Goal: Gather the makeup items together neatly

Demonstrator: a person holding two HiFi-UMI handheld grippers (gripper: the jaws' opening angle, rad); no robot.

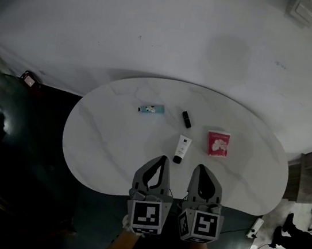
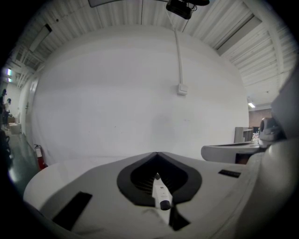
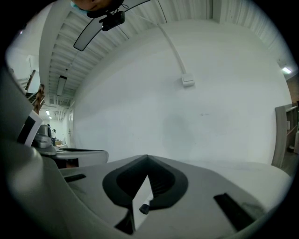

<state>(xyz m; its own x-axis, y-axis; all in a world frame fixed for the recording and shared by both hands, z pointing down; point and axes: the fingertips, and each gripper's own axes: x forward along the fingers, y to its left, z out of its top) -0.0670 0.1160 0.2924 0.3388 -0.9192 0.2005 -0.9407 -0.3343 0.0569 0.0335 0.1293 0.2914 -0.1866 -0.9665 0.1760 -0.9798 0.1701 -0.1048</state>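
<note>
On the table [image 1: 101,142], just ahead of the left gripper [image 1: 161,158] and right gripper [image 1: 200,168], both closed and empty, the white tube [image 1: 182,148] lies between them, long axis pointing away, cap nearest, marginally closer to the left.

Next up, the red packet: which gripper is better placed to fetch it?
Right. The red packet lies straight ahead of the right gripper. The left gripper sits farther over, with the white tube between it and the packet. Both are shut and empty.
</note>
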